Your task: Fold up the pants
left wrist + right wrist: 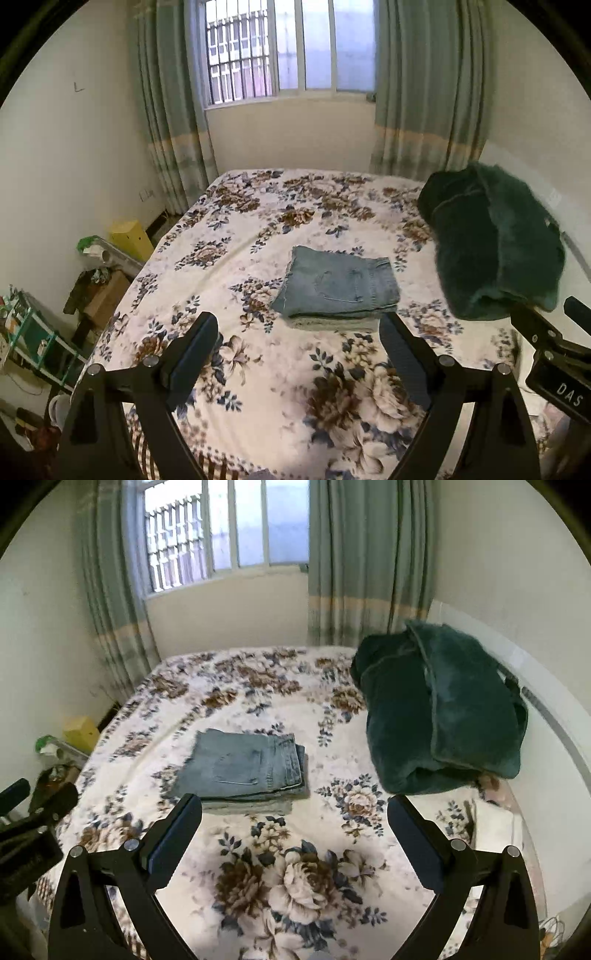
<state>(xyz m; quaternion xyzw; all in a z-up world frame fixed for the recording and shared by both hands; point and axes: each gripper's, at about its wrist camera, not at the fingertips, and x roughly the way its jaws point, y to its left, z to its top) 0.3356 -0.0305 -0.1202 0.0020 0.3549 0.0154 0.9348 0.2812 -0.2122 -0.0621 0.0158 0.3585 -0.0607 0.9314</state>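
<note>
A pair of blue-grey jeans (338,286) lies folded into a compact rectangle in the middle of the floral bedspread (258,369). It also shows in the right wrist view (243,766). My left gripper (299,332) is open and empty, held above the bed just in front of the jeans. My right gripper (295,812) is open and empty too, in front of the jeans and a little to their right. The right gripper's body shows at the right edge of the left wrist view (554,350).
A dark green fluffy blanket (439,709) is bundled at the bed's right side by the white headboard (554,701). Cluttered shelves and a yellow box (131,238) stand left of the bed. A curtained window (288,48) is behind.
</note>
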